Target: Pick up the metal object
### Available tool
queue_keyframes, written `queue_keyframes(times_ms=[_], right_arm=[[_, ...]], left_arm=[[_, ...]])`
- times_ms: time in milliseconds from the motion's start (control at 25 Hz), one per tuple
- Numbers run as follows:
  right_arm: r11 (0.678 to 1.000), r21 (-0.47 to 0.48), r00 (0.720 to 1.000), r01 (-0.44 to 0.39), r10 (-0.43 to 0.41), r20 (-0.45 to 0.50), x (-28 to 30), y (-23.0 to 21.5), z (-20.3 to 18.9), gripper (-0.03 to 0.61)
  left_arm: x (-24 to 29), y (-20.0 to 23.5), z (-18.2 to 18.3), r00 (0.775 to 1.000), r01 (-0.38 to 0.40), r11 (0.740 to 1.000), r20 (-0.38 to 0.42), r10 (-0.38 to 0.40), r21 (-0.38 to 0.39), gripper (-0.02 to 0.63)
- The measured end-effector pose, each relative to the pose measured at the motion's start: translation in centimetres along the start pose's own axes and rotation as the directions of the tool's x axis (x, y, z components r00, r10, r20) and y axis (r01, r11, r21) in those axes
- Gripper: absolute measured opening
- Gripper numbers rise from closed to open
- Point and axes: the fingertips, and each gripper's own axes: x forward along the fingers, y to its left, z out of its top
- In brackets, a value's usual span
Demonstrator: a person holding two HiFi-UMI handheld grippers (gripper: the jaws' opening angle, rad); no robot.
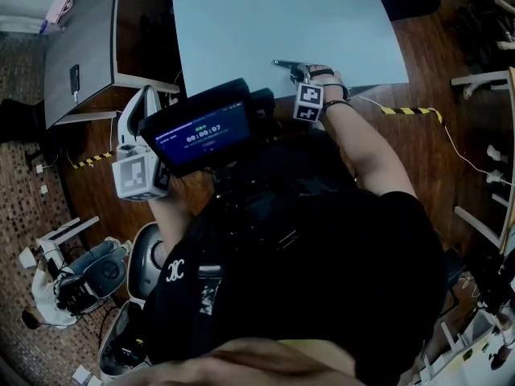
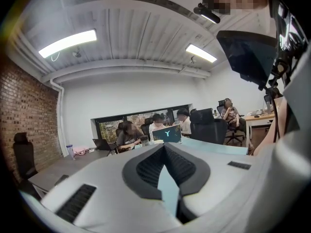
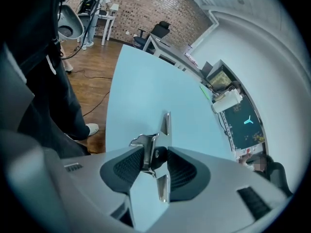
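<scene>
Head view: right claw (image 1: 302,75) reached out over the near edge of the desk (image 1: 265,22) and clamped on the metal object (image 1: 283,63), with a thin bar poking out leftward past the tips. Hard to tell from here whether lifted or resting on the top; probably resting or barely clear. Left claw (image 1: 145,107) held back off the desk, beside the body, well apart from the work. Best left there, with no part to play in this step.

Left gripper view: left claw (image 2: 165,147) pointed up into the room, tips together, nothing between.

Right gripper view: right claw (image 3: 156,155) gripping the metal object (image 3: 166,123) across its middle. Dark pads pressed on either side near what looks like a pivot, with one bar running forward past the tips, another back toward the camera, and a winged piece sticking out left. Pale desk (image 3: 146,86) beneath.

For the lift:
- Keep the squeeze steady; smooth metal, so likely to slip or swivel on the pads.
- Raise straight up and slowly, wrist level, so as not to drag the long bar on the desk or lever the piece round in the grip.
- Watch the winged part — seemingly hinged, and apt to swing once free.
- At any sign of twisting, set down and retake nearer the balance point rather than squeezing harder in mid-air.
</scene>
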Motion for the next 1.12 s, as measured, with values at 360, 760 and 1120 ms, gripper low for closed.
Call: queue_keyframes(times_ms=[360, 760, 1120], right_arm=[[0.998, 0.055, 0.999, 0.033, -0.034, 0.014, 0.3, -1.2, 0.4, 0.067], [0.886, 0.463, 0.989, -0.014, -0.057, 0.139, -2.8, -3.7, 0.3, 0.064], [0.529, 0.846, 0.892, -0.062, -0.352, 0.285, -11.2, -9.6, 0.2, 0.064]], left_arm=[[-0.2, 0.1, -0.6, 1.0, -0.013, 1.0, -0.01, 0.013, -0.011, 0.008], [0.4, -0.4, -1.3, 0.999, 0.044, 0.999, 0.004, -0.044, -0.018, 0.008], [0.4, -0.8, -1.3, 0.991, 0.122, 0.992, 0.069, -0.119, -0.037, 0.008]])
